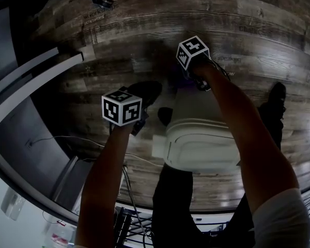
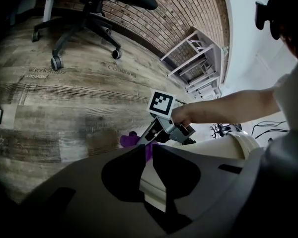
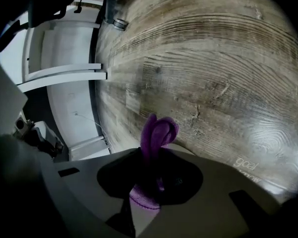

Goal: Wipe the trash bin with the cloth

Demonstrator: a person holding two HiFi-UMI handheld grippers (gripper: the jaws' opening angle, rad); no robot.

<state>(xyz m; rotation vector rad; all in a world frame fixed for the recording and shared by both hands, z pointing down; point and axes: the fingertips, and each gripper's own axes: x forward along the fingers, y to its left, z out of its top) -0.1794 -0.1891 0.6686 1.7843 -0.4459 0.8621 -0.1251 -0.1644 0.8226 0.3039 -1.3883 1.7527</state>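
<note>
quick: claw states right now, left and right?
Left claw: closed down on the white trash bin edge, as far as its view shows.
Right claw: closed, holding the purple cloth.

Trash bin point(image 1: 201, 138) on wooden floor point(image 1: 258, 35)

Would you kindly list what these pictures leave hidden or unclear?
Trash bin: its right side, head view, covered by the forearm.
Cloth: absent from head view, hidden under the right claw; contact with the bin is unclear.
Left claw: nearly together; whether it pinches the bin rim is unclear.
</note>
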